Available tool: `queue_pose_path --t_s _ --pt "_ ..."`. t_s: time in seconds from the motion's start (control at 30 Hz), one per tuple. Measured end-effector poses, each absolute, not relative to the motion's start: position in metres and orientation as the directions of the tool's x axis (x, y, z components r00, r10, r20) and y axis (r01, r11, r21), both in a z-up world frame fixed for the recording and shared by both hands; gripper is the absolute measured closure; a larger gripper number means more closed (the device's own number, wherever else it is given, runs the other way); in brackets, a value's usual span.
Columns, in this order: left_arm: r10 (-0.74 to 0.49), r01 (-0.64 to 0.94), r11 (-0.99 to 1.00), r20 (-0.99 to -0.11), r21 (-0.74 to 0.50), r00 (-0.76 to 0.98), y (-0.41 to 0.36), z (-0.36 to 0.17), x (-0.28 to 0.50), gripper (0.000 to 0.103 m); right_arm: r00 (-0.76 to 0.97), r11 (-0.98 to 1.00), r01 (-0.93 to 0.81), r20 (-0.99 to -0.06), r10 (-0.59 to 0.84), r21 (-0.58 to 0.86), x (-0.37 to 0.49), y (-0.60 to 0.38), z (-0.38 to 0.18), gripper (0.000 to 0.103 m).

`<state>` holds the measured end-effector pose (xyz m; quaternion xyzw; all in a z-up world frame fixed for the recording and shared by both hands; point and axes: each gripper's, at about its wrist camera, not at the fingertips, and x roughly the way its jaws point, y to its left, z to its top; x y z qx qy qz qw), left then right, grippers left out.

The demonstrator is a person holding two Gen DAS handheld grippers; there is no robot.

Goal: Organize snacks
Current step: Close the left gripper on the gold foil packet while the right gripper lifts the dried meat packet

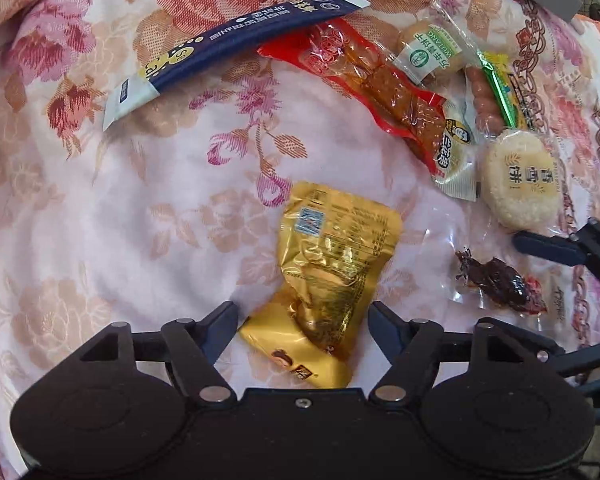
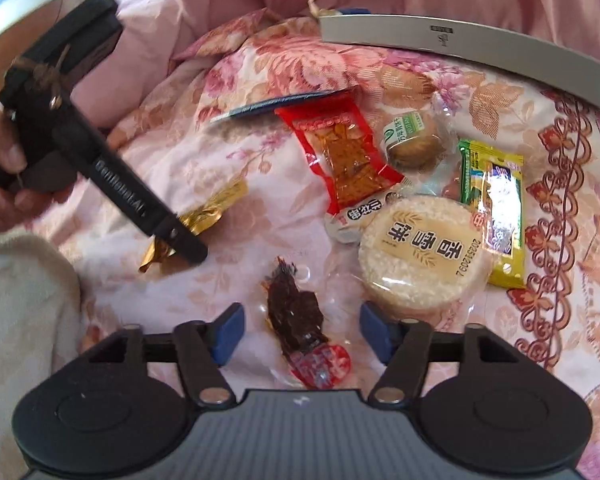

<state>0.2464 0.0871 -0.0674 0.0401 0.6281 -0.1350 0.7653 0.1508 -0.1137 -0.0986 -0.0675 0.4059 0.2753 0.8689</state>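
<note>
Left claw spread astride gold pouch on floral bedspread, right claw spread around dark jerky packet; best to lower squarely, then pinch each mid-body before lifting.

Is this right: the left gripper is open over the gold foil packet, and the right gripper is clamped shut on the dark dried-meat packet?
Not quite. The right wrist view shows the right gripper open around the dark dried-meat packet, pads clear of it. The left gripper is open over the gold foil packet, as stated.
</note>
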Motion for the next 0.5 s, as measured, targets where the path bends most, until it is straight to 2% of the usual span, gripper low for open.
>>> queue_pose_path --t_s 0.13,0.2,0.3,0.33,0.5 --pt "-0.111 0.246 0.968 -0.962 -0.048 0.249 0.077 -0.068 0.238 0.026 0.517 0.838 -0.539 -0.754 0.405 0.080 0.151 -0.112 -0.102 0.031" --pt "-0.102 0.236 0.971 -0.957 -0.037 0.270 0.075 -0.068 0.234 0.029 0.518 0.835 -0.545 -0.756 0.399 0.067 0.149 -0.111 -0.104 0.040" --pt "-0.110 0.203 0.978 -0.949 -0.050 0.297 0.068 -0.066 0.223 0.042 0.530 0.831 -0.554 -0.750 0.395 0.046 0.144 -0.109 -0.104 0.047" --pt "-0.108 0.188 0.981 -0.946 -0.052 0.305 0.060 -0.067 0.215 0.053 0.533 0.831 -0.554 -0.748 0.396 0.046 0.142 -0.109 -0.104 0.049" --pt "-0.123 0.131 0.988 -0.938 -0.085 0.325 0.058 -0.062 0.200 0.057 0.558 0.840 -0.542 -0.733 0.391 0.035 0.135 -0.111 -0.101 0.052"
